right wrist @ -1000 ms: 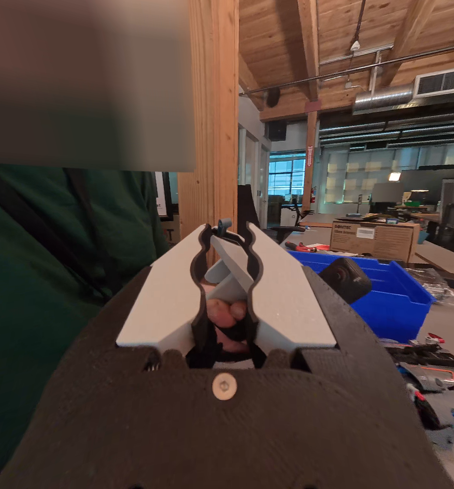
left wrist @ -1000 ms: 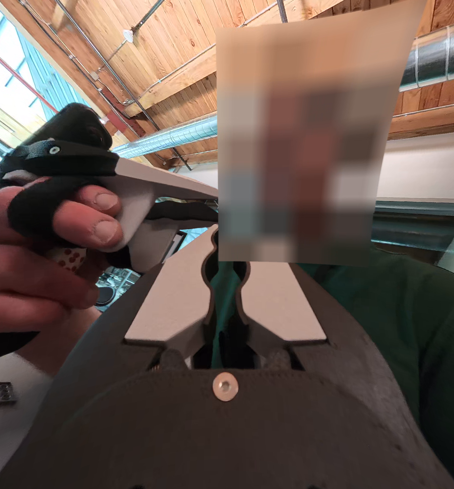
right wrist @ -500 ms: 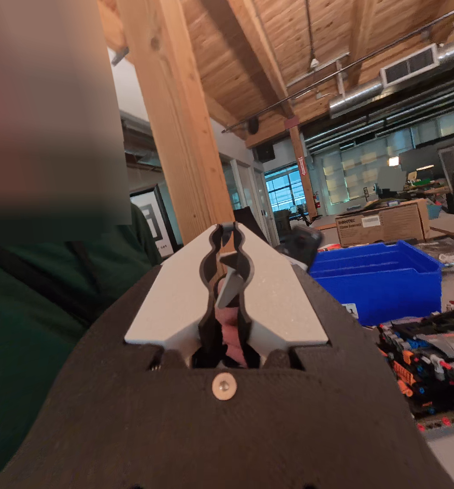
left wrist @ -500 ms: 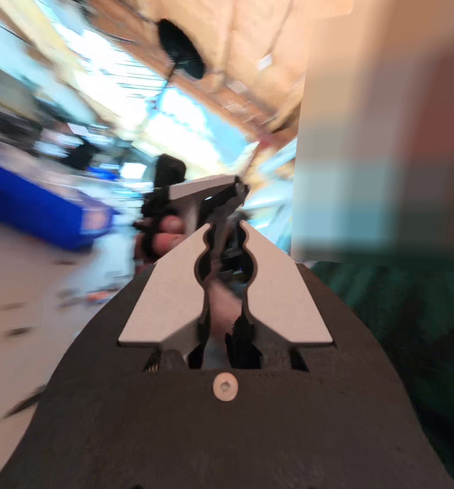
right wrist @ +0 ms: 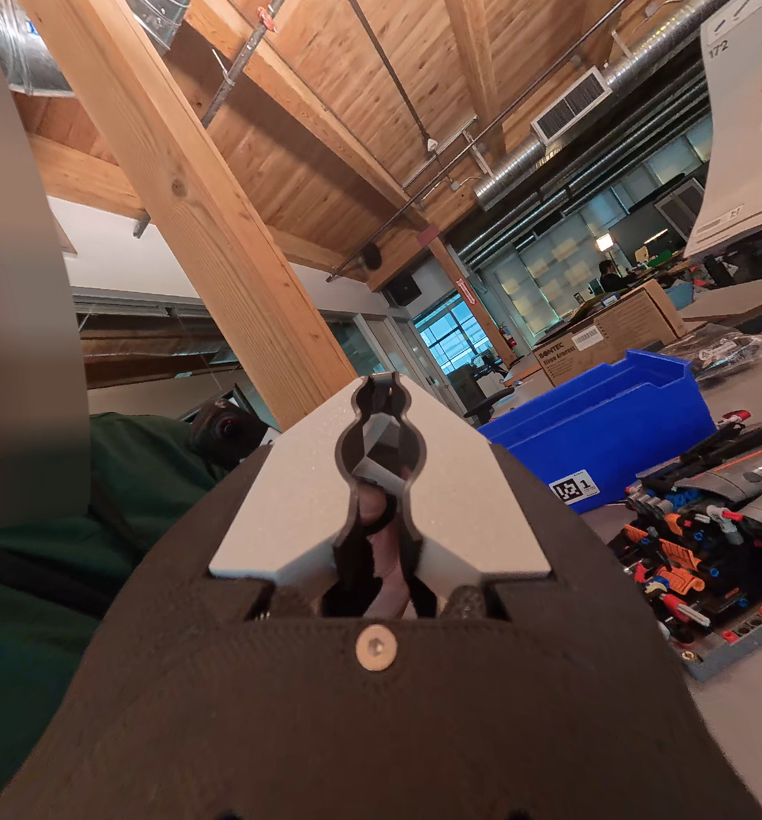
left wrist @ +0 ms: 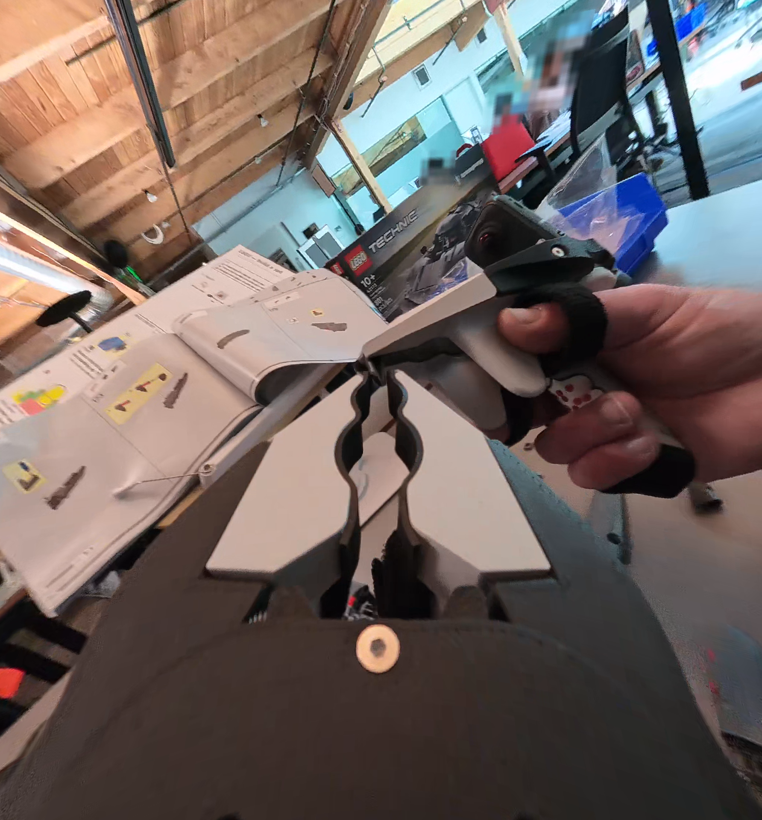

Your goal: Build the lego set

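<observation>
In the right wrist view my right gripper [right wrist: 381, 386] is shut on a small grey lego piece [right wrist: 381, 378] at its very tips, held up in the air. The left gripper's pale fingers [right wrist: 377, 432] show just behind, through the jaw gap. In the left wrist view my left gripper [left wrist: 377, 379] is nearly shut, and its tips meet the same small grey piece [left wrist: 371, 369] from below. The right gripper [left wrist: 367, 357] comes in from the right, with a hand on its handle, and pinches the piece from above. Both grippers are tip to tip.
An open instruction booklet [left wrist: 104, 399] stands at the left, with the set's box [left wrist: 397, 262] behind it. A blue bin [right wrist: 614, 426] and the partly built black, orange and blue model [right wrist: 703, 532] are on the table at the right. A wooden post [right wrist: 193, 222] and a person in green [right wrist: 59, 532] are at the left. My left and right fingertips are right by each other.
The right gripper's jaws closed on the small grey piece. The left gripper opened, swung round from facing the person toward the table, and closed again at the piece. Both views tilted.
</observation>
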`<control>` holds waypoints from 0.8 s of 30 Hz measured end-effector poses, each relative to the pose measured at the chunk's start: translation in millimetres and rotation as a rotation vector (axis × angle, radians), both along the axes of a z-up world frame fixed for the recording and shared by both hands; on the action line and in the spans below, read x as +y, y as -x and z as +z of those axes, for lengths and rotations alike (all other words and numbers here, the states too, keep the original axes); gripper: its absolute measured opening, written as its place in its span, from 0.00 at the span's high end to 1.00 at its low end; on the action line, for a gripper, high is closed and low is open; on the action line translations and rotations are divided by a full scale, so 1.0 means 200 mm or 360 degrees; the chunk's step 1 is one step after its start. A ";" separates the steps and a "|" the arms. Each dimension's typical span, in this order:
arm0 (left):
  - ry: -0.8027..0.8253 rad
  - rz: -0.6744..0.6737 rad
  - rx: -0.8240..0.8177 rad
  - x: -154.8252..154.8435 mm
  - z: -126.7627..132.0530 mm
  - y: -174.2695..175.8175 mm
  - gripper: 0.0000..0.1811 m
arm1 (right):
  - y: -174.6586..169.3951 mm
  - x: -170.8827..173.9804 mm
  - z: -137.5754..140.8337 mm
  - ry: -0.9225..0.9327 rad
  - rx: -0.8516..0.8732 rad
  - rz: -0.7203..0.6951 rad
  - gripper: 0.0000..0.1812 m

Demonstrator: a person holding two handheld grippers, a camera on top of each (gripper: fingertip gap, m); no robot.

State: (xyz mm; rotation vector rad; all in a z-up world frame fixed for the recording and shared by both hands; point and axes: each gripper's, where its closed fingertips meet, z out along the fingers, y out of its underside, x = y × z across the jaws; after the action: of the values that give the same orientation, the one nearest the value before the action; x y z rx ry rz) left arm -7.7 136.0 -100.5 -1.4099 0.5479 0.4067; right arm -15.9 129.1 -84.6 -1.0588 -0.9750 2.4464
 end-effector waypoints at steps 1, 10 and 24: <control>-0.0007 0.0024 0.0037 0.00 0.00 0.00 0.98 | 0.00 0.00 0.00 0.0007 -0.0007 -0.0002 0.96; -0.0044 0.0141 0.0200 0.04 0.00 0.02 0.99 | 0.02 0.04 -0.02 0.0087 -0.0050 -0.0031 0.96; 0.0049 0.0177 0.0089 0.07 0.00 0.12 0.99 | 0.06 0.11 -0.05 0.0199 -0.0093 -0.0164 0.86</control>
State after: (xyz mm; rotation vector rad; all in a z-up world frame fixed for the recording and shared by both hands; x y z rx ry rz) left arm -31.1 149.6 -100.0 -1.4666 0.5242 0.5299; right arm -27.3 151.0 -93.6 -1.1968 -0.7720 2.4311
